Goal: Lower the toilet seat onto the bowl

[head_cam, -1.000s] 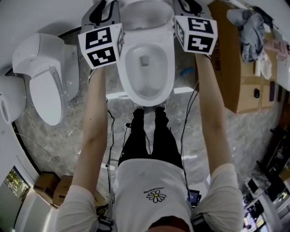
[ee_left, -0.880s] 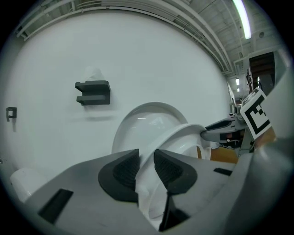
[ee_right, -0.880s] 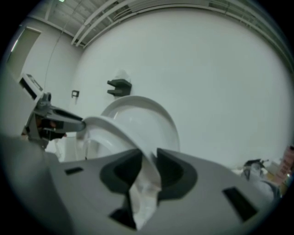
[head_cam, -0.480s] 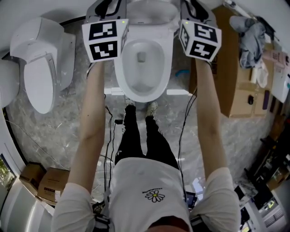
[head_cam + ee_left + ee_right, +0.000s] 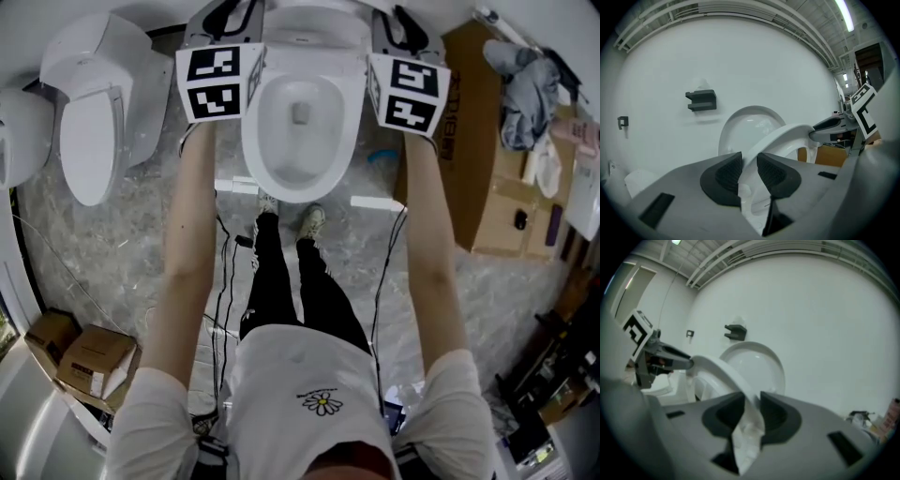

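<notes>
The white toilet seat stands tilted, partway between the raised lid and the bowl. My left gripper is shut on the seat's left rim, which runs between its dark pads. On the other side my right gripper is shut on the seat, in front of the lid. In the head view the left gripper and the right gripper flank the bowl, with their marker cubes over its sides. The jaws are hidden there.
A second white toilet stands to the left. Tall cardboard boxes with cloth on top stand to the right. More boxes sit at the lower left and cables trail on the marble floor. A black bracket hangs on the wall.
Both grippers have moved a little together, keeping their hold on the seat. The person's feet have shifted in front of the bowl and the head view has swung slightly.
</notes>
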Tool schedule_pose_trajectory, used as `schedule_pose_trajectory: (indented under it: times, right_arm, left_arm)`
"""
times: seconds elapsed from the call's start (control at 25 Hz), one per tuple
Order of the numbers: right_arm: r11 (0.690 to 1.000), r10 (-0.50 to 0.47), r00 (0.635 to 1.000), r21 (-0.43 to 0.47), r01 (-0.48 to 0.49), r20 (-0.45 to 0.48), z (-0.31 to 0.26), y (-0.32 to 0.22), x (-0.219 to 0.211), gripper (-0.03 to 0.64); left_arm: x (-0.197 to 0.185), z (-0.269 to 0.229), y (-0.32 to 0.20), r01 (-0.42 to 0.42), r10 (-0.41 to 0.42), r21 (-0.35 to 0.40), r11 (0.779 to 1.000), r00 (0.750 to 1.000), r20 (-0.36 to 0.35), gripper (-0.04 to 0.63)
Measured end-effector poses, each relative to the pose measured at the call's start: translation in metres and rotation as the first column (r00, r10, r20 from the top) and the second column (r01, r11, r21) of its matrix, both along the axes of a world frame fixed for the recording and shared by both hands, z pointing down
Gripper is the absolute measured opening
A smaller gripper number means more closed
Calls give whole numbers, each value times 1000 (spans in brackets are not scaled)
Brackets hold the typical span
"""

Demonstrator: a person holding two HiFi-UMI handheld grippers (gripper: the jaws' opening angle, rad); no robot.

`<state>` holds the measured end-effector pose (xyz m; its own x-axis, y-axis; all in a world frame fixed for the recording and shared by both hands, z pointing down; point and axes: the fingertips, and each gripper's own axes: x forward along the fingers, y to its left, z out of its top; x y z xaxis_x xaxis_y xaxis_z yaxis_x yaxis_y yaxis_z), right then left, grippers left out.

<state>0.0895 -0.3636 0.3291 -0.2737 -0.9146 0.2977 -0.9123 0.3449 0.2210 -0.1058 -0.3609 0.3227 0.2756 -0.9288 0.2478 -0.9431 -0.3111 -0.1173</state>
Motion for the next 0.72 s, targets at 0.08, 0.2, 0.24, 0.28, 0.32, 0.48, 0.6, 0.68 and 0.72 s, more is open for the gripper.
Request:
schedule_pose_trajectory:
  times: [0.08,0.2,0.24,0.28,0.32,0.48,0.6,0.68,0.72]
  right_arm:
    - [1000,-17,1000,7,17,-6,-1,7,-4,120]
    - [1000,-23,1000,7,23,-5,2,22,-4,121]
    - [1000,-25,1000,10,25,-6,3,26,-4,121]
    - [1000,-29,1000,13,29,-10,4,31,-5,121]
    - [999,-32,999,14,33,-15,5,36,-5,123]
    - [999,-42,998,16,43,-38,10,58,-8,124]
    - [998,-55,997,-1,55,-52,16,77,-9,124]
    - [997,-70,996,-19,69,-64,21,89,-10,127]
    - [997,-78,994,-27,76,-75,23,95,-10,127]
  left_arm:
    - [-3,0,8,22,-22,6,1000,1000,-1,118]
    - [-2,4,21,23,-23,-3,1000,1000,7,118]
    - [-2,5,26,19,-19,-8,1000,1000,12,118]
    - [-2,6,30,16,-16,-12,1000,1000,18,118]
    - [-2,7,36,13,-13,-16,1000,1000,26,118]
    - [-5,13,59,0,1,-25,1000,999,48,118]
    - [-5,20,77,-22,24,-32,999,998,60,118]
    - [-4,23,89,-35,38,-37,999,997,69,120]
    - [-4,25,95,-43,46,-41,998,996,75,121]
